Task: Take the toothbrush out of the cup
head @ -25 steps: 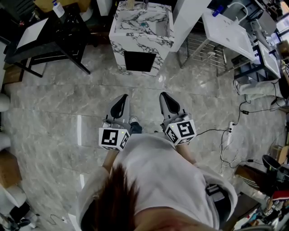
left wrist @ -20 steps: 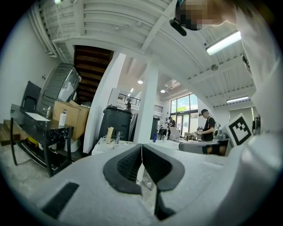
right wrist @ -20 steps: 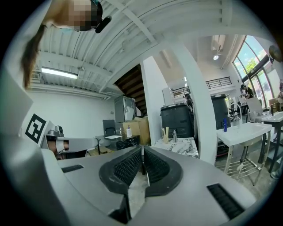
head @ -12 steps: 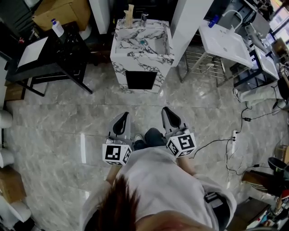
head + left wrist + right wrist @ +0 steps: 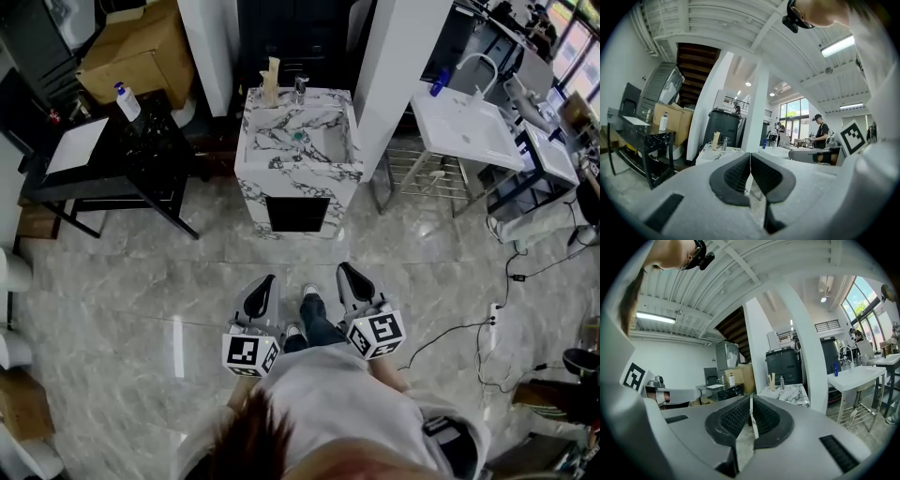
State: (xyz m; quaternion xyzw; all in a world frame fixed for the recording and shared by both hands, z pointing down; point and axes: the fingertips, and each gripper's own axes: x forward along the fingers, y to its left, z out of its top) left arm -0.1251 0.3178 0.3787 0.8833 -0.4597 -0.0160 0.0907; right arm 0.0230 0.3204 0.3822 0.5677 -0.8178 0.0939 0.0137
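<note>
The marble washstand (image 5: 298, 150) stands ahead of me across the grey floor. On its back edge, left of the tap (image 5: 300, 89), a pale cup with upright toothbrush handles (image 5: 272, 82) shows small; the left gripper view has the cup (image 5: 716, 139) far off, as does the right gripper view (image 5: 771, 380). My left gripper (image 5: 264, 284) and right gripper (image 5: 345, 272) are held side by side in front of my body, well short of the washstand. Both are shut, pads together, with nothing between them. Both grippers, left (image 5: 750, 154) and right (image 5: 750, 399), point roughly level toward the stand.
A black table (image 5: 103, 159) with a pump bottle (image 5: 127, 101) stands left, a cardboard box (image 5: 141, 47) behind it. A white pillar (image 5: 394, 66) and a white basin (image 5: 469, 127) stand right of the washstand. Cables (image 5: 487, 319) lie on the floor at right. A person (image 5: 819, 133) stands far off.
I have walked toward the washstand: it has drawn nearer and more of the room behind it shows. Both grippers came forward with me, still shut and side by side.
</note>
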